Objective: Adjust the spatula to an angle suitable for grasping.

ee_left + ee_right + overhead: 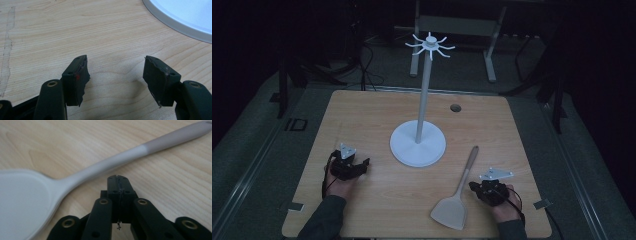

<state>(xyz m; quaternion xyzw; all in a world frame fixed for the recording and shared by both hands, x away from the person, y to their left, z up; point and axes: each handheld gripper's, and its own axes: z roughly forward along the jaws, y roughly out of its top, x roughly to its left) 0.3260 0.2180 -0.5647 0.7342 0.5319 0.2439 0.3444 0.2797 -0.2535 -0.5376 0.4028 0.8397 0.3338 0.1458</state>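
Observation:
A pale grey spatula (460, 187) lies flat on the wooden table (362, 115), its wide blade toward the front edge and its handle pointing at the stand. In the right gripper view the spatula (100, 167) crosses just beyond my right gripper (118, 178), whose jaws are pressed together with nothing between them. In the high view my right gripper (472, 186) sits just right of the spatula's neck. My left gripper (363, 163) rests at the front left, pointing toward the white stand (418, 145). Its jaws stand apart over bare wood in the left gripper view (116, 67).
The white stand has a round base (185, 15), a tall pole (424, 95) and a ring of hooks on top (430, 46). A small dark hole (455, 107) marks the table's far right. Dark floor and frame legs lie beyond the table.

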